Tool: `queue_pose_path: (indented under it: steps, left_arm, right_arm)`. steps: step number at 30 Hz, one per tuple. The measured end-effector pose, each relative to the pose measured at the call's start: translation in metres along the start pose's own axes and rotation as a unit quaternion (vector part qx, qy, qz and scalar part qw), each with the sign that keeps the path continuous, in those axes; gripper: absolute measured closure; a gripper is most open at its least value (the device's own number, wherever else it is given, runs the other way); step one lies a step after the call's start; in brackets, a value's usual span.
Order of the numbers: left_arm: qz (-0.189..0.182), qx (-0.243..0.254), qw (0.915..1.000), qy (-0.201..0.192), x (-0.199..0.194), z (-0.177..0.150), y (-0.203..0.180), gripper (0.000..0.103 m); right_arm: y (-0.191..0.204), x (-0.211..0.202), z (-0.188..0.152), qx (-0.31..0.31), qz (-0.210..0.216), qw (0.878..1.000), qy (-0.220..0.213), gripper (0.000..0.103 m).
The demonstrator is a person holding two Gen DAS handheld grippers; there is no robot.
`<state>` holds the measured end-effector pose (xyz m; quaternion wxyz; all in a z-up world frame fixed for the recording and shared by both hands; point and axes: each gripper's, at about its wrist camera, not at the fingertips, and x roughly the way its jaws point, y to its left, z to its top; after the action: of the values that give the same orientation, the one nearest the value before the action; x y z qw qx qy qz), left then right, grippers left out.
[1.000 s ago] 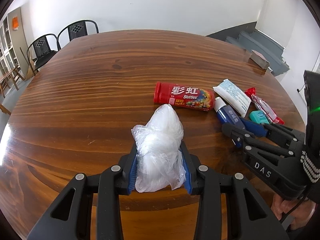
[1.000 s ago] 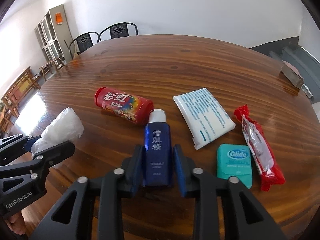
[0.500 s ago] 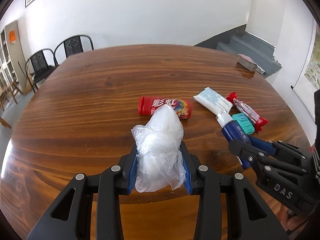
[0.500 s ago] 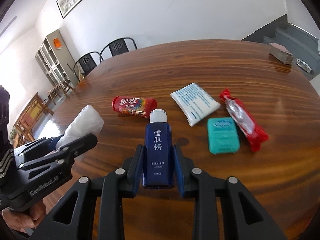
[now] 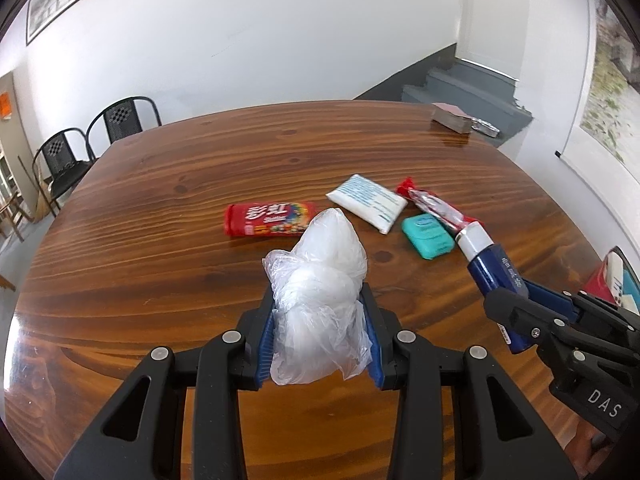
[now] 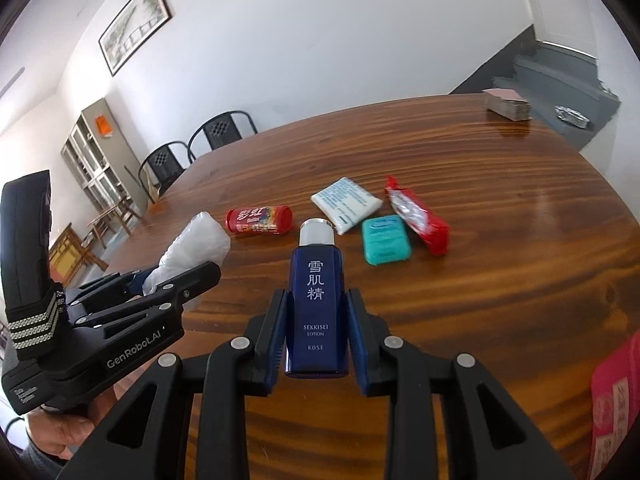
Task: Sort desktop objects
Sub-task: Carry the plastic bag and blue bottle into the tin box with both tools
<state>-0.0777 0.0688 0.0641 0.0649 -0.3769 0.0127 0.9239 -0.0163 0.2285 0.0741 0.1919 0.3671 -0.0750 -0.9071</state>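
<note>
Wooden worktop [image 5: 160,248] lies below me. My left jaws [image 5: 320,334] clamp a crumpled clear plastic bag [image 5: 320,300]; my right jaws [image 6: 316,330] clamp a blue lotion bottle [image 6: 316,300], both lifted off the wood. Beyond lie a red candy tube [image 5: 268,219], white packet [image 5: 366,202], teal floss box [image 5: 428,237], red wrapper [image 5: 434,208].

A left gripper [image 5: 320,334] with blue pads clamps a crumpled clear plastic bag [image 5: 318,304] above a glossy brown wooden worktop [image 5: 160,240]. Beyond the bag a red cylindrical Skittles tube [image 5: 268,220] lies on its side. To its right lie a white flat packet [image 5: 366,202], a teal dental floss case [image 5: 427,237] and a red snack wrapper [image 5: 434,208]. At right, a right gripper [image 5: 516,308] grips a dark blue white-capped lotion bottle [image 5: 490,272].
</note>
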Motion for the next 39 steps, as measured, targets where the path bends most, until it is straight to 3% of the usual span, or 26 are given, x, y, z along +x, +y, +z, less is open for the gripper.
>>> queue_pose_path:
  steps: [11, 20, 32, 39]
  left_arm:
    - [-0.022, 0.026, 0.9994, -0.001, -0.01, -0.01, -0.029, 0.063]
    - [-0.048, 0.05, 0.9976, 0.001, -0.02, -0.02, -0.065, 0.063]
    - [-0.097, 0.083, 0.9918, -0.002, -0.04, -0.028, -0.125, 0.063]
    - [-0.122, 0.103, 0.9871, 0.0, -0.048, -0.034, -0.159, 0.063]
  right_arm:
    - [-0.025, -0.042, -0.02, 0.039, -0.019, 0.998, -0.034, 0.071]
    - [-0.058, -0.114, -0.042, 0.083, -0.057, 0.991, -0.092, 0.071]
    - [-0.123, -0.217, -0.088, 0.143, -0.18, 0.961, -0.152, 0.071]
    - [-0.162, -0.234, -0.108, 0.192, -0.234, 0.943, -0.139, 0.071]
